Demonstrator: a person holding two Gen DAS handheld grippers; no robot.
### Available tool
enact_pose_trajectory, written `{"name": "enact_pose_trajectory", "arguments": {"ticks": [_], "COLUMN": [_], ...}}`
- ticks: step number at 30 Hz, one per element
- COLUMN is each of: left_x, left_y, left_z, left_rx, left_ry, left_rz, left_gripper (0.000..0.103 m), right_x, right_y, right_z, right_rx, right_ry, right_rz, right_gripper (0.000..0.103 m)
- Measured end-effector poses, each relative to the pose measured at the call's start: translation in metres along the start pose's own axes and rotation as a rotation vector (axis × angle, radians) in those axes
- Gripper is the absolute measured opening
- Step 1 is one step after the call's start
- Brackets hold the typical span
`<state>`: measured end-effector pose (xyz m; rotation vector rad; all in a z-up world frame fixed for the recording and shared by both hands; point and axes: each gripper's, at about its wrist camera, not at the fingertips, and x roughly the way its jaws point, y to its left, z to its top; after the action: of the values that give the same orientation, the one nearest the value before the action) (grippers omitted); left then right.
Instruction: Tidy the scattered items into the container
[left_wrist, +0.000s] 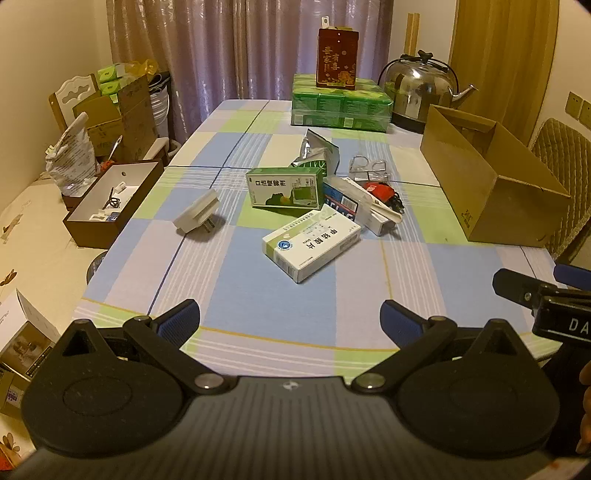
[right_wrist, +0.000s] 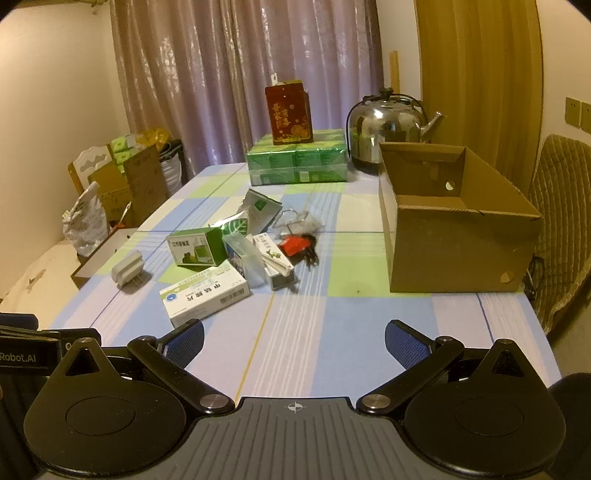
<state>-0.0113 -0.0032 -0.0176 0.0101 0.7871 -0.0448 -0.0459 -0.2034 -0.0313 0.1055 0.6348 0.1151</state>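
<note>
On the checked tabletop (right_wrist: 295, 332), a white plug (right_wrist: 127, 271) lies leftmost, then a heap of medicine boxes (right_wrist: 207, 295), then the open cardboard box (right_wrist: 454, 236) far right. Left gripper (left_wrist: 290, 321) and right gripper (right_wrist: 294, 341) hover with jaws spread, holding nothing.

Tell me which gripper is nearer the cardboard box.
Right. The right gripper sits just short of the cardboard box, slightly left of it; the left gripper is farther left, facing the white medicine box.
</note>
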Motion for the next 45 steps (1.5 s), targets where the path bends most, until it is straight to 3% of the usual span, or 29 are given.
{"name": "enact_pose_trajectory", "arguments": {"ticks": [45], "left_x": [0.0049], "left_y": [-0.0075], "left_z": [0.0015], "left_rx": [0.018], "left_ry": [0.0], "left_rz": [-0.027], "left_gripper": [0.102], "right_x": [0.0006], "right_y": [-0.0019], "right_z": [-0.0032], "right_rx": [0.017], "right_ry": [0.01], "right_rz": [0.002], "right_gripper": [0.101]}}
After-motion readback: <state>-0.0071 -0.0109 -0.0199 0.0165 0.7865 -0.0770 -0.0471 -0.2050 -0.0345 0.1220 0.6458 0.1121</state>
